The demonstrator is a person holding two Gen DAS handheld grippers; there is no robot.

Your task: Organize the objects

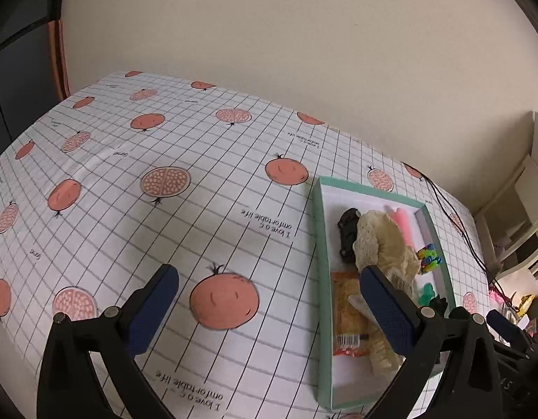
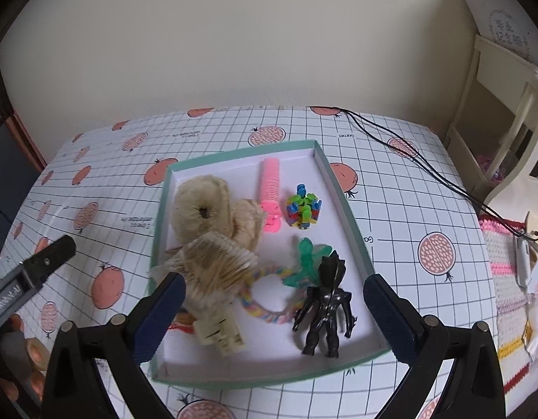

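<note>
Right tongs, jaws wide apart and holding nothing, hang over the near end of the mint-rimmed box, which stands on the desk with its long axis running away from the camera toward the wall. Between the two fingers, and nearest the tips, lie a black figurine, flat with its head pointing away along the box's length, and a cream comb-like piece that extends back toward the left finger. Beyond these lie a pastel braided loop and a green translucent piece; farther in, a beige fluffy scrunchie, a pink ribbed strip aligned with the box's length, and a cluster of small coloured blocks. Left tongs, likewise spread and empty, face mostly bare desk; from that view the box lies off to the right, only the right finger crossing it above an orange snack packet. Everything visible on the desk already sits inside the box, so sorting appears largely complete. Any further adjustment would fall to the right tongs, which are directly above the contents; the figurine lies lengthwise between the fingers, so it would be gripped across its narrow body.
</note>
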